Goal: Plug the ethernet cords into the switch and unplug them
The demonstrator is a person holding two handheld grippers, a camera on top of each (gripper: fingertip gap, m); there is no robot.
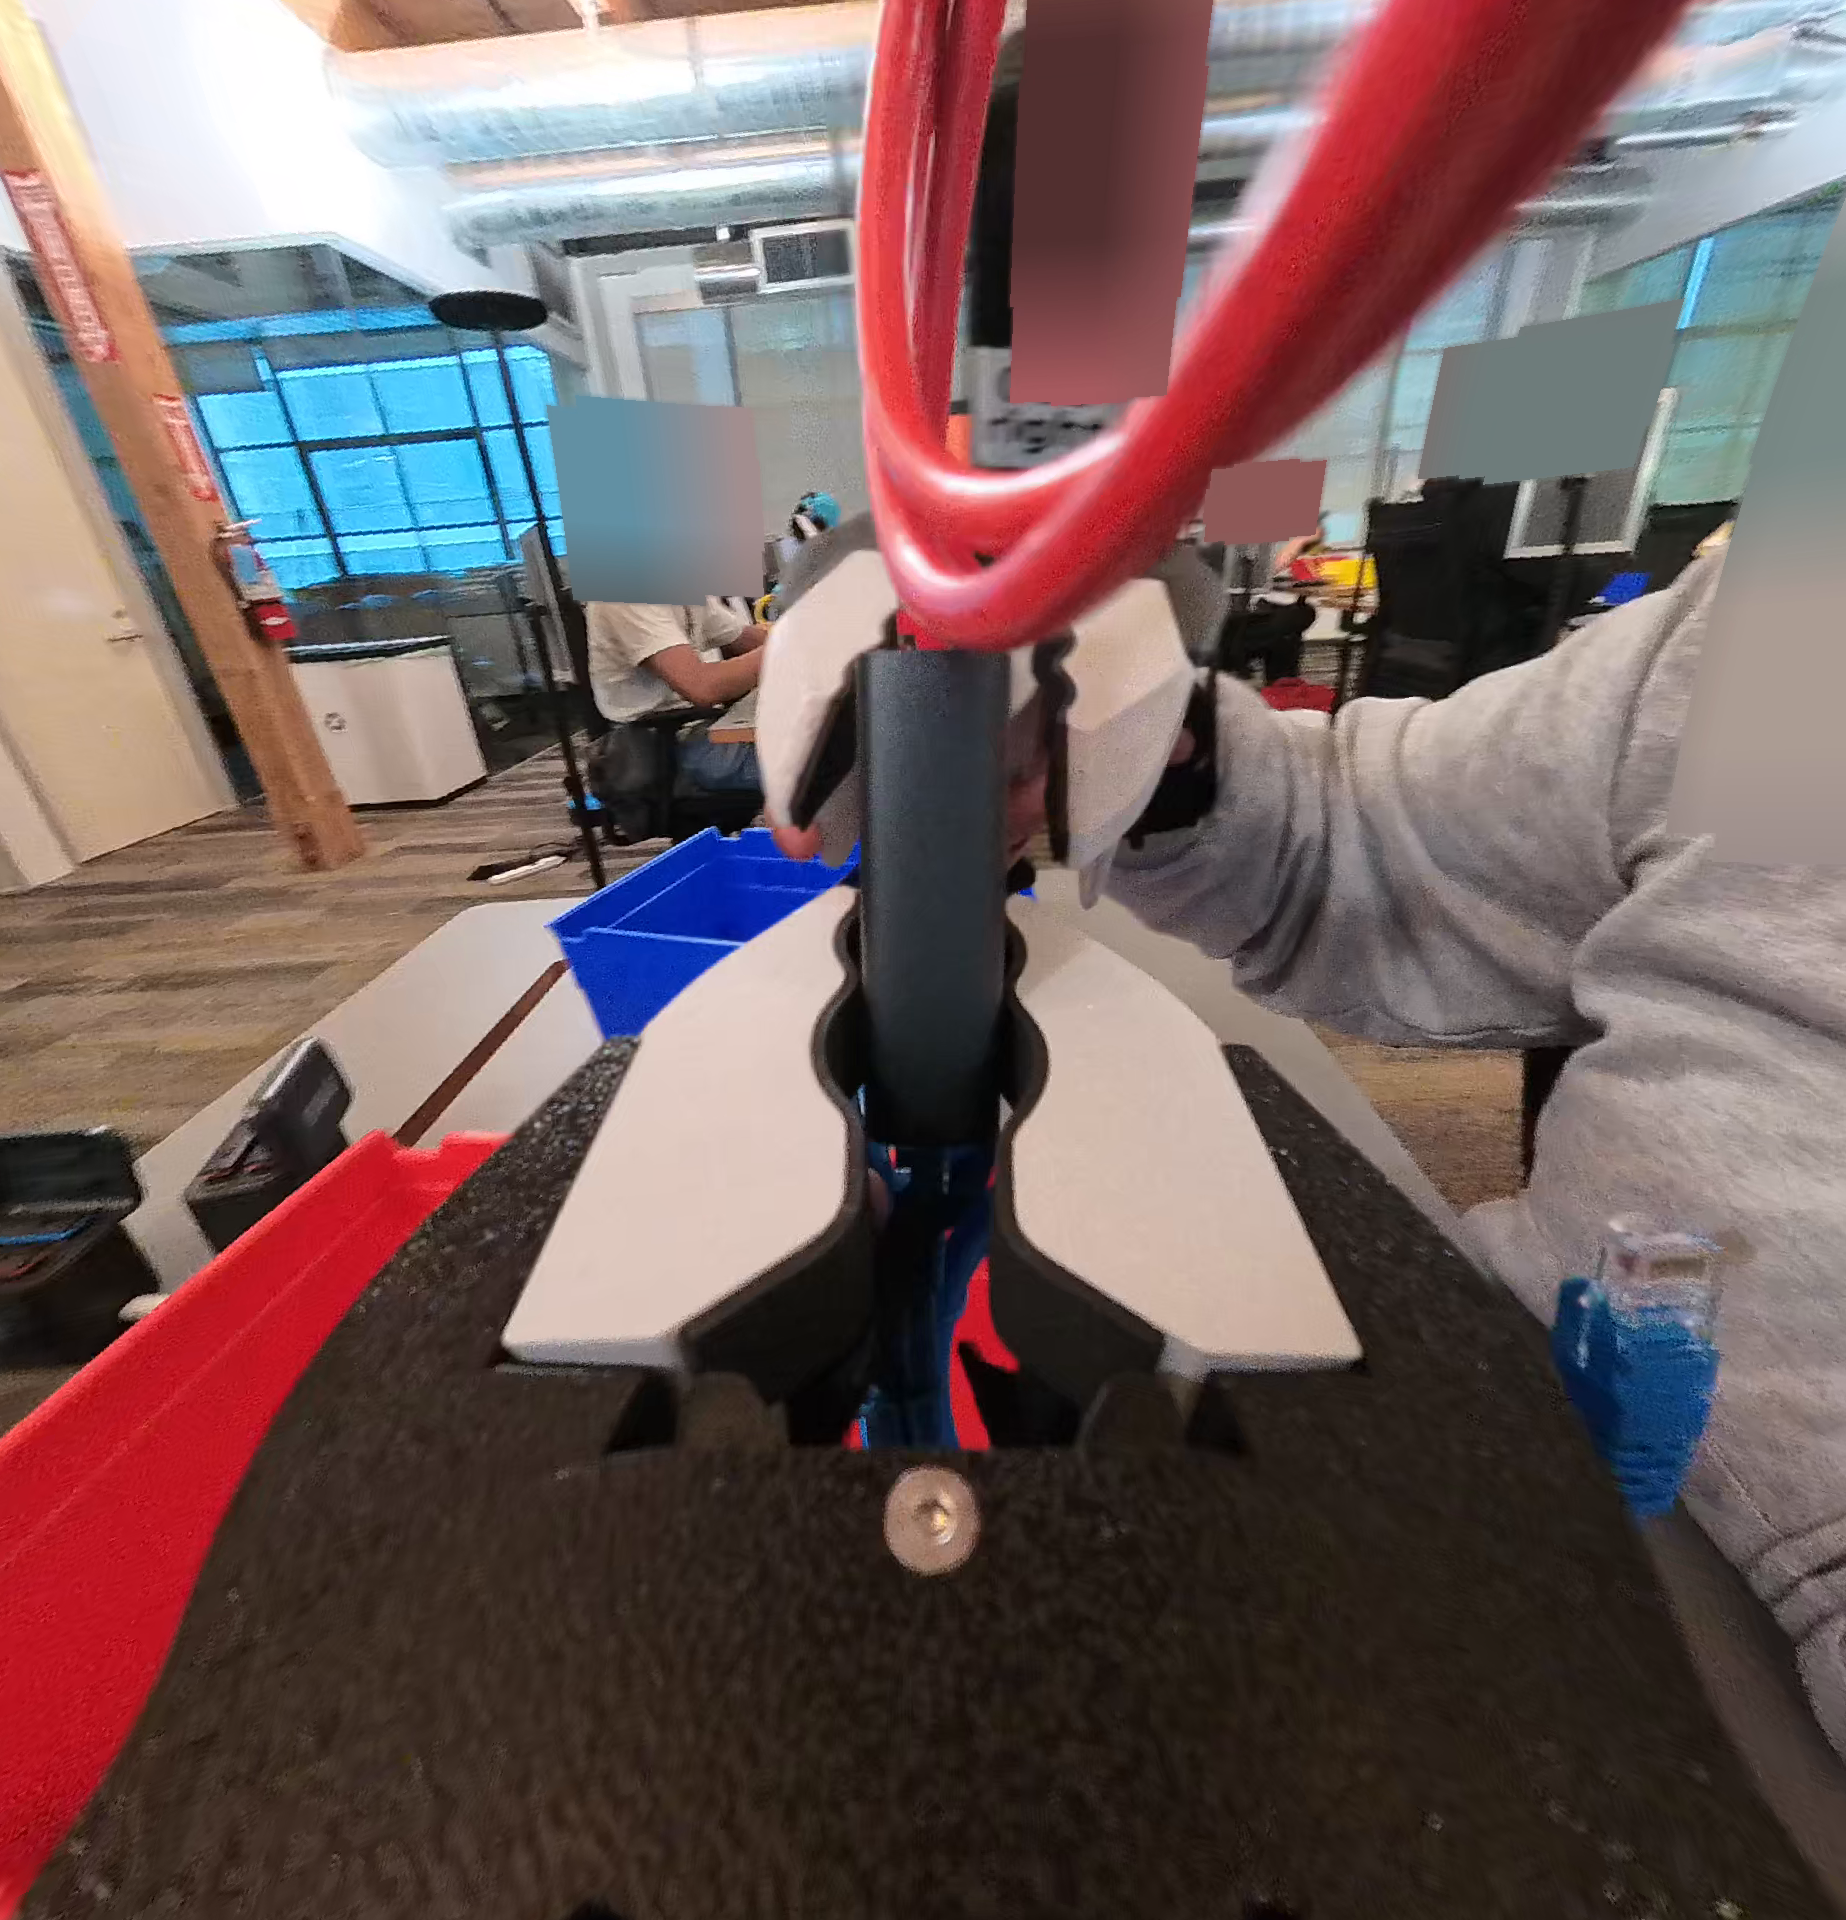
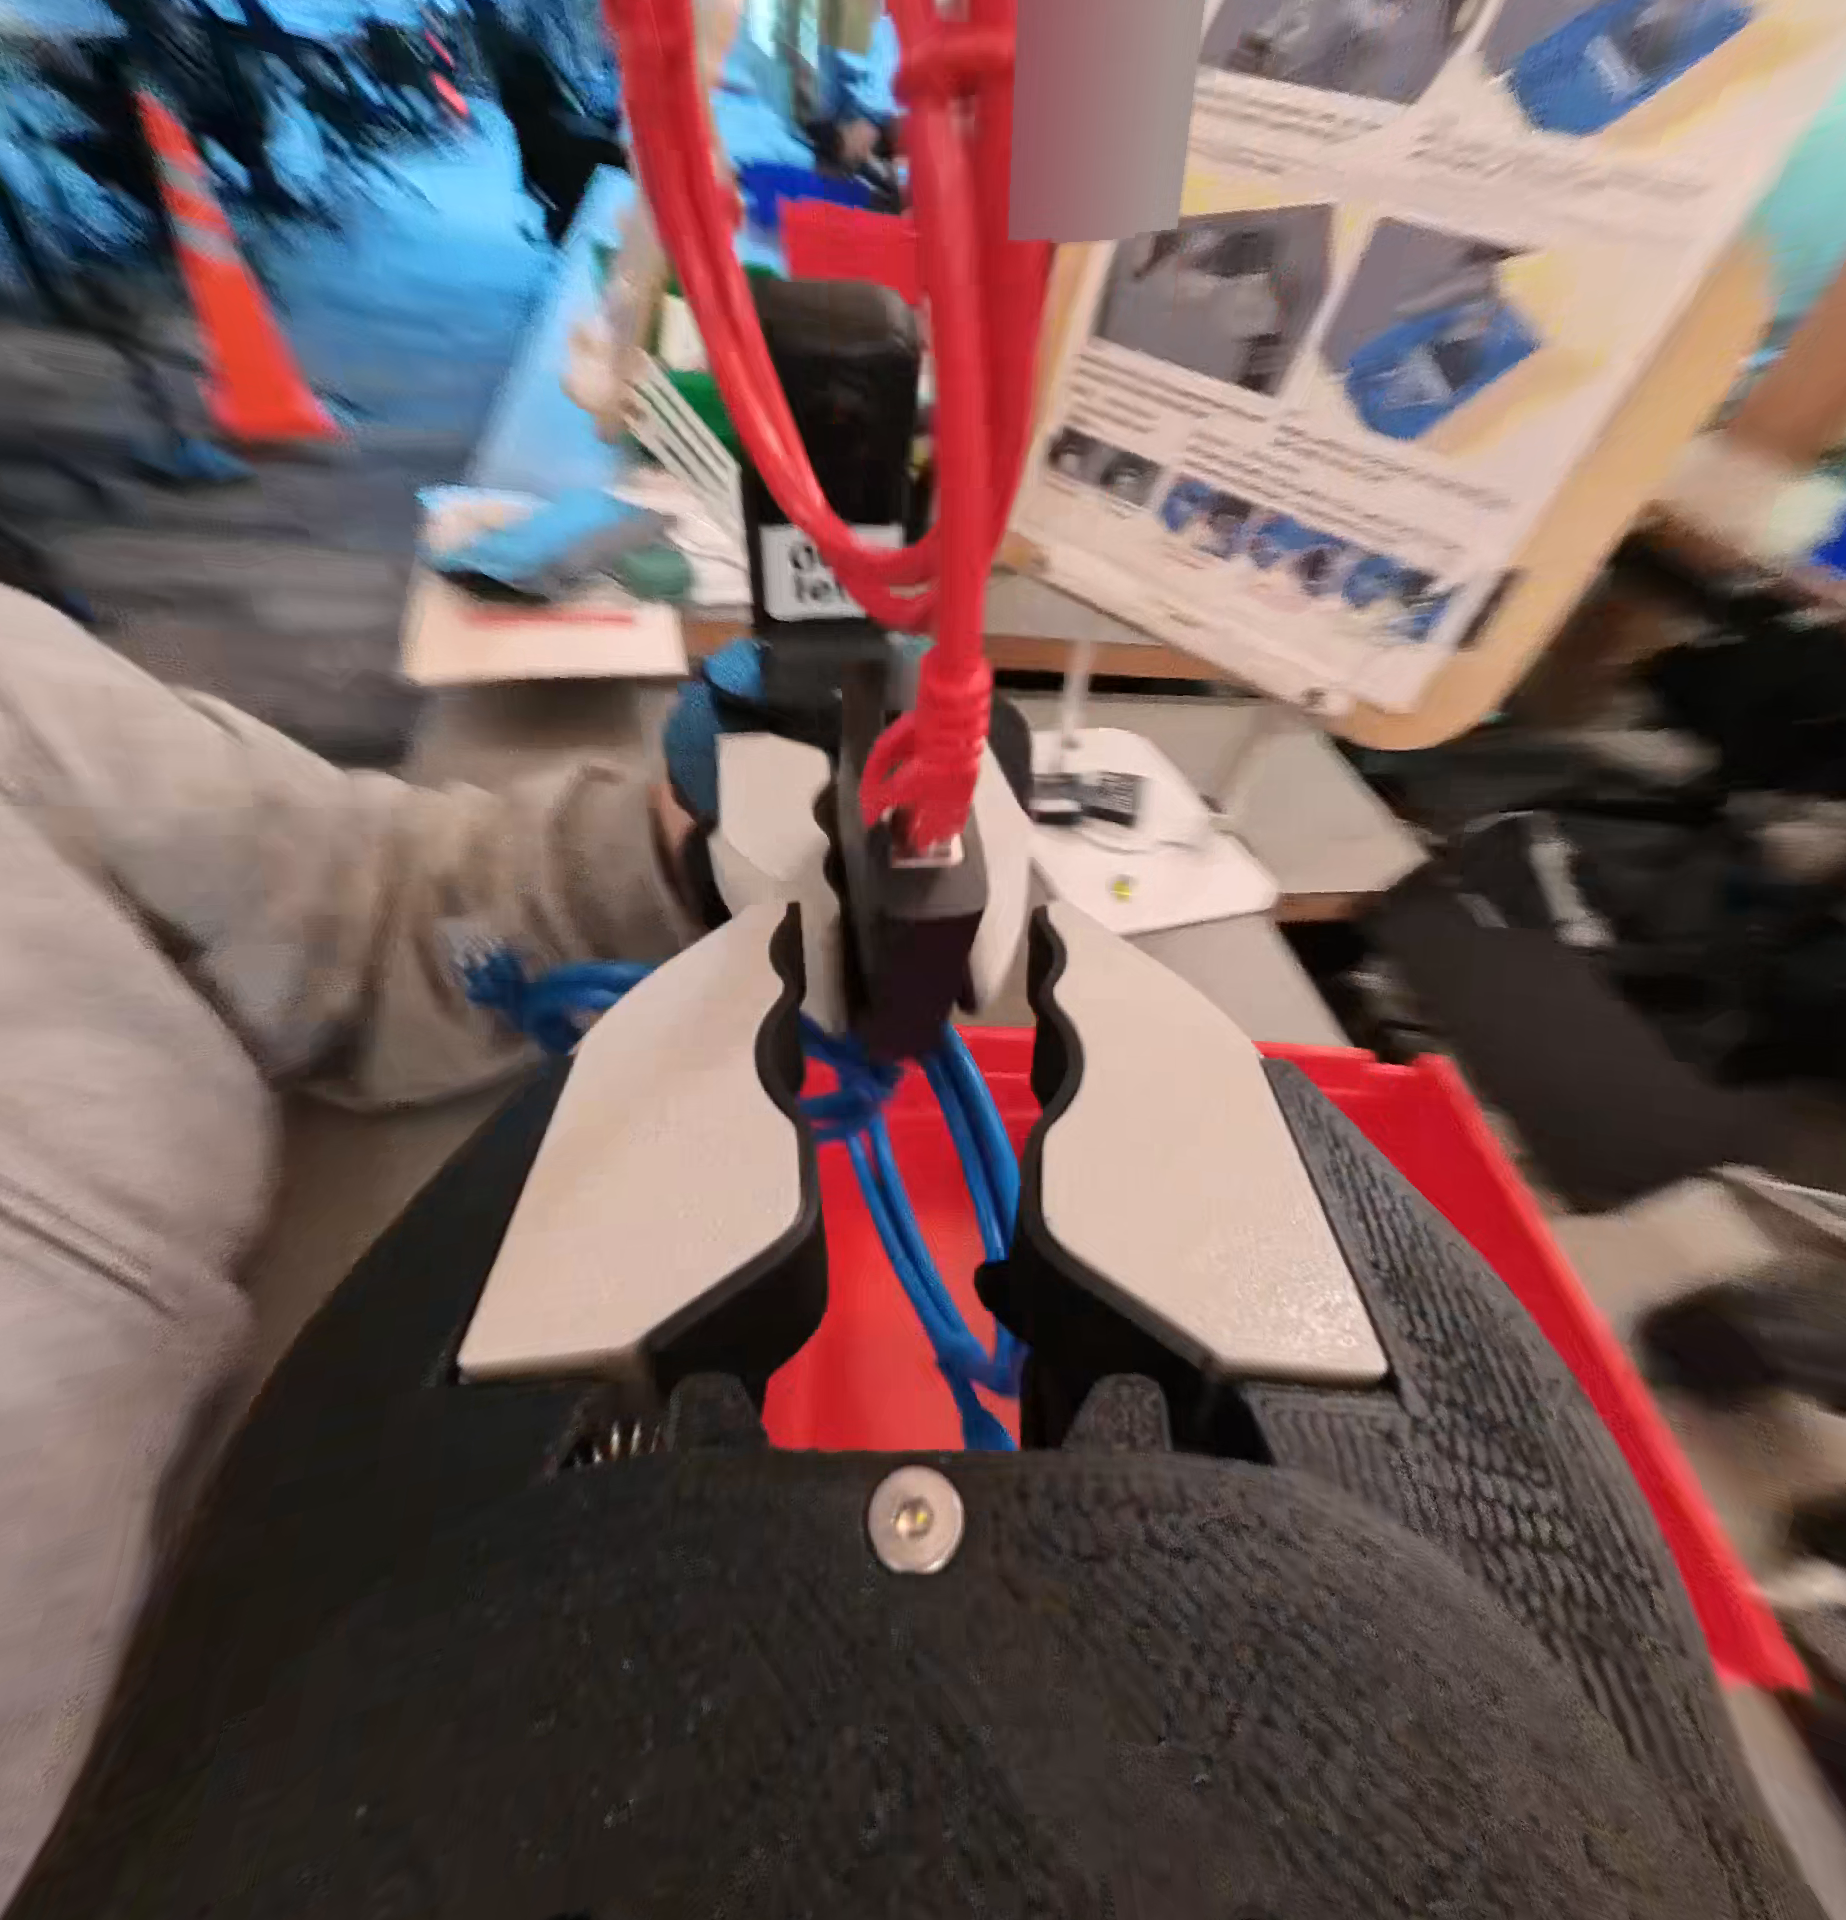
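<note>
My left gripper is shut on a dark grey block and holds it upright above a red bin. A looped red cable is plugged into the block's top end. My right gripper is open, with its fingertips on either side of the block, just below the red cable. It shows facing me in the left wrist view. A blue cable hangs from the block's lower end into the red bin. A blue plug dangles at the right.
A blue bin stands on the white table behind the red bin. Black cases sit at the left. A picture board leans at the right. Grey sleeves reach in from the sides. An orange cone stands far off. Both grippers' tips are close together, under 4 cm apart.
</note>
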